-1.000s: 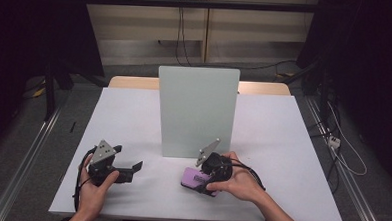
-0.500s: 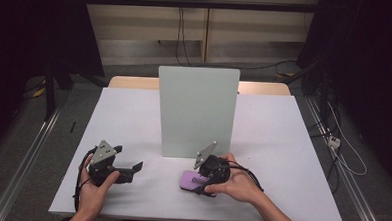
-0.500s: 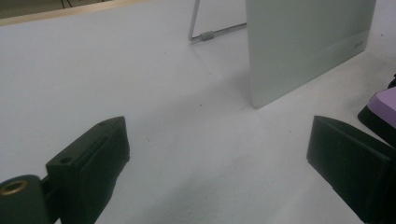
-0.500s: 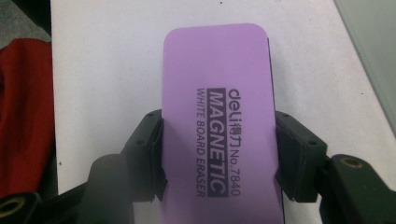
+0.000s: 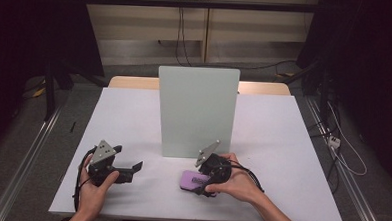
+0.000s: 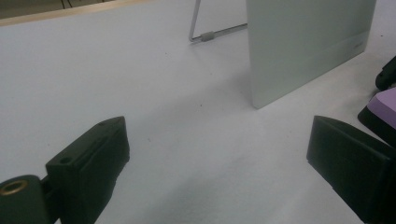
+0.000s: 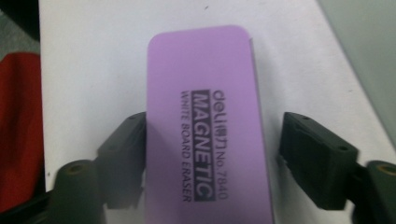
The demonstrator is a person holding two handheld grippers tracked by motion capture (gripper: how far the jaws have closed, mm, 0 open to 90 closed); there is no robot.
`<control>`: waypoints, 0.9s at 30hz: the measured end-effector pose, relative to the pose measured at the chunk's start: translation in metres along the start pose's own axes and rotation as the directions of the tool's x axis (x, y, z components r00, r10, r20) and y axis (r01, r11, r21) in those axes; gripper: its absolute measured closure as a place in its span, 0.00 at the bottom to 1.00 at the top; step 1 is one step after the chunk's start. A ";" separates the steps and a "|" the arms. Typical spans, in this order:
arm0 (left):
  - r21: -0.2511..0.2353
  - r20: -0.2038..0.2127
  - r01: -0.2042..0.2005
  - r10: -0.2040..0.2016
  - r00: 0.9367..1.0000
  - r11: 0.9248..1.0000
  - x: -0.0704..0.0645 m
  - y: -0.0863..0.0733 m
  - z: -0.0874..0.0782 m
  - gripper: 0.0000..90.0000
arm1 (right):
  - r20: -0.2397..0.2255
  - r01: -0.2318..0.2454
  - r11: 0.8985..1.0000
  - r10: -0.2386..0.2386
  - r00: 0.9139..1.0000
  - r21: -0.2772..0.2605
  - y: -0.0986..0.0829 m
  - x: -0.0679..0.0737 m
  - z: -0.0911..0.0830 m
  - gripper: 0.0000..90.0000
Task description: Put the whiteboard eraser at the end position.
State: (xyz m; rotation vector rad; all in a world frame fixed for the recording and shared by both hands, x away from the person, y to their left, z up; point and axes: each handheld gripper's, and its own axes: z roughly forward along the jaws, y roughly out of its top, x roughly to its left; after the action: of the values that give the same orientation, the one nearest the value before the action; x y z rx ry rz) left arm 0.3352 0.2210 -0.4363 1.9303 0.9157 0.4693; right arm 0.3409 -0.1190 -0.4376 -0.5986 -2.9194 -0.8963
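Observation:
A purple whiteboard eraser [image 5: 192, 179] printed "MAGNETIC WHITE BOARD ERASER" lies flat on the white table [image 5: 123, 117], in front of the upright board. My right gripper [image 5: 199, 184] is open and straddles the eraser [image 7: 205, 126]. In the right gripper view the left jaw touches its side, while the right jaw stands a little off it. My left gripper [image 5: 134, 168] rests low at the near left, open and empty, with bare table between its jaws [image 6: 219, 154]. A corner of the eraser [image 6: 385, 105] shows at that view's right edge.
A pale green-white board [image 5: 196, 110] stands upright at the table's middle, propped by a metal leg [image 6: 196, 23] behind it. The table's near edge lies just behind both hands. Dark floor, rails and cables surround the table.
The right hand and the eraser under it have shifted slightly toward the near edge. The left gripper has stayed put.

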 end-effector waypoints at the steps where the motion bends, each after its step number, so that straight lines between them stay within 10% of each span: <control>1: -0.001 -0.002 0.004 -0.004 1.000 1.000 0.000 0.000 0.000 0.06 | 0.004 -0.010 1.000 0.010 1.000 -0.004 0.000 0.000 -0.001 0.22; 17: -0.002 -0.007 0.003 -0.004 1.000 1.000 0.000 0.000 0.000 0.06 | 0.061 -0.103 0.981 0.114 0.992 -0.167 -0.004 -0.003 -0.023 0.09; 27: -0.004 -0.007 0.002 -0.002 1.000 1.000 -0.001 0.000 0.000 0.06 | 0.166 -0.192 0.934 0.250 0.954 -0.301 -0.026 -0.006 -0.041 0.10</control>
State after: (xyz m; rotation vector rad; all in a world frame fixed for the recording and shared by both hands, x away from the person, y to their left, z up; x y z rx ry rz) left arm 0.3347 0.2199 -0.4363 1.9249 0.9209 0.4766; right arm 0.3339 -0.1635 -0.4180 -1.0735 -2.8271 -1.3013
